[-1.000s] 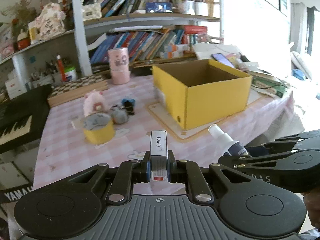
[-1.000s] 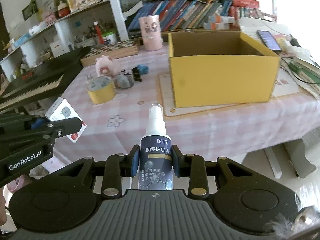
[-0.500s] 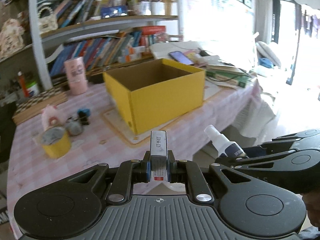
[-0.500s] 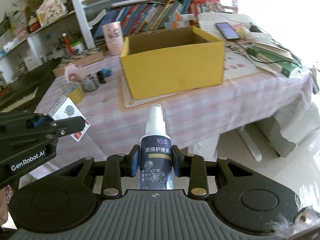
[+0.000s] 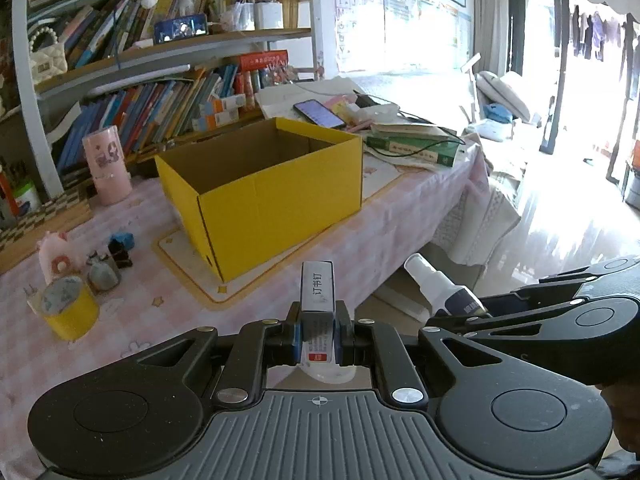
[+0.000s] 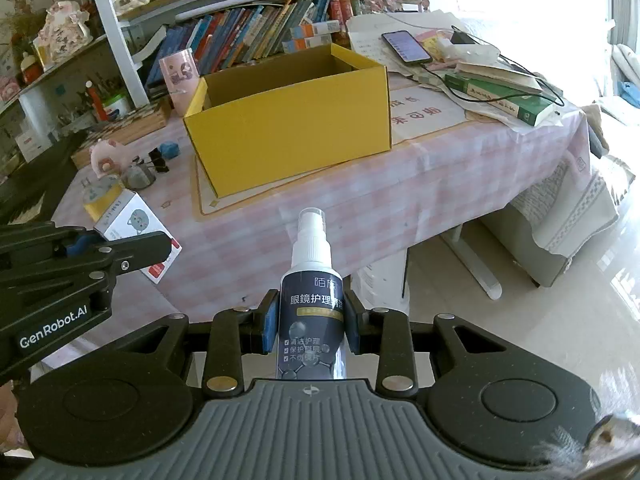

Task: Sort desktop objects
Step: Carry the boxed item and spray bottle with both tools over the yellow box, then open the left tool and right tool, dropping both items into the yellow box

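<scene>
My left gripper [image 5: 317, 338] is shut on a small white staples box [image 5: 318, 304], held in the air in front of the table edge; the box also shows in the right wrist view [image 6: 134, 224]. My right gripper [image 6: 310, 326] is shut on a dark spray bottle [image 6: 311, 308] with a white nozzle, held upright off the table's front edge; it also shows in the left wrist view [image 5: 440, 290]. An open, empty-looking yellow cardboard box [image 5: 264, 188] stands on the pink checked table [image 6: 400, 184], ahead of both grippers.
On the table left of the box lie a yellow tape roll [image 5: 68, 308], a pink toy [image 5: 52, 252], black binder clips [image 5: 120, 252] and a blue object [image 5: 122, 238]. A pink cup [image 5: 106, 164] stands behind. Books and a phone [image 6: 406, 46] lie at the right. Bookshelves stand behind.
Both grippers have swung to the right with their objects; the yellow box has shifted left and farther in both views. Both stay shut.
</scene>
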The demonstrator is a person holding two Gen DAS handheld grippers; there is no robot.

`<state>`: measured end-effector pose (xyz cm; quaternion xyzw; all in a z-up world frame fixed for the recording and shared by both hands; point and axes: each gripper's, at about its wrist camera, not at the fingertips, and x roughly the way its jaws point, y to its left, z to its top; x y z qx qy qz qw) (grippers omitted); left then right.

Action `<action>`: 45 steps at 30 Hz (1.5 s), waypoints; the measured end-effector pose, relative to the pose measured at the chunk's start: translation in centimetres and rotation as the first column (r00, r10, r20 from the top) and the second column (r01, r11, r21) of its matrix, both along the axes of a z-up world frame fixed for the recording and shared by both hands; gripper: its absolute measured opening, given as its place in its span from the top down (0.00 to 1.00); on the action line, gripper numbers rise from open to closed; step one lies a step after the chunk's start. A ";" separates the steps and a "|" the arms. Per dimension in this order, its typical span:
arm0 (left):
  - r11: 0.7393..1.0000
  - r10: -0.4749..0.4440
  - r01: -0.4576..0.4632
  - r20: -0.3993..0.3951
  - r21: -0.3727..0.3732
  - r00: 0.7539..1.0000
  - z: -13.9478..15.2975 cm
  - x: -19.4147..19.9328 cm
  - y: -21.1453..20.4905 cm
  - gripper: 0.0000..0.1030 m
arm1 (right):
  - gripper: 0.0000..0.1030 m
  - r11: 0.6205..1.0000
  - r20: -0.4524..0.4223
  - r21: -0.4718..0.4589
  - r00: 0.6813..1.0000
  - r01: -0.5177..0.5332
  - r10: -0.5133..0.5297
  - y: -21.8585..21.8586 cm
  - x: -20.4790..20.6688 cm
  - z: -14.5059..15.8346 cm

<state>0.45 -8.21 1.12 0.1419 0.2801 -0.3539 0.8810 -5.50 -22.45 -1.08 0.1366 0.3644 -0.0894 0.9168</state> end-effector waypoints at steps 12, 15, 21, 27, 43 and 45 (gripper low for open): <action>0.997 0.075 -0.075 0.034 -0.022 0.997 1.1 4.3 -1.9 0.87 | 0.71 0.999 0.034 -0.012 0.999 -0.037 0.038 -2.4 4.4 1.3; 0.994 0.104 -0.103 0.039 -0.039 0.994 1.7 5.7 -2.5 0.87 | 0.71 0.998 0.055 -0.022 0.996 -0.065 0.066 -3.3 6.2 2.0; 0.988 0.146 -0.142 0.061 -0.057 0.987 3.1 8.7 -4.6 0.87 | 0.71 0.995 0.101 -0.027 0.990 -0.101 0.103 -5.6 9.9 3.6; 0.976 0.198 -0.193 0.043 -0.098 0.979 4.4 12.0 -6.7 0.87 | 0.71 0.990 0.149 -0.046 0.980 -0.130 0.135 -8.5 13.6 5.4; 0.954 0.298 -0.297 0.008 -0.049 0.955 3.8 19.9 -11.3 0.87 | 0.71 0.946 0.147 -0.183 0.944 -0.268 0.296 -14.3 23.7 6.0; 0.948 0.318 -0.317 0.012 -0.037 0.948 3.4 20.8 -11.8 0.87 | 0.71 0.934 0.130 -0.202 0.937 -0.295 0.324 -14.5 25.2 5.6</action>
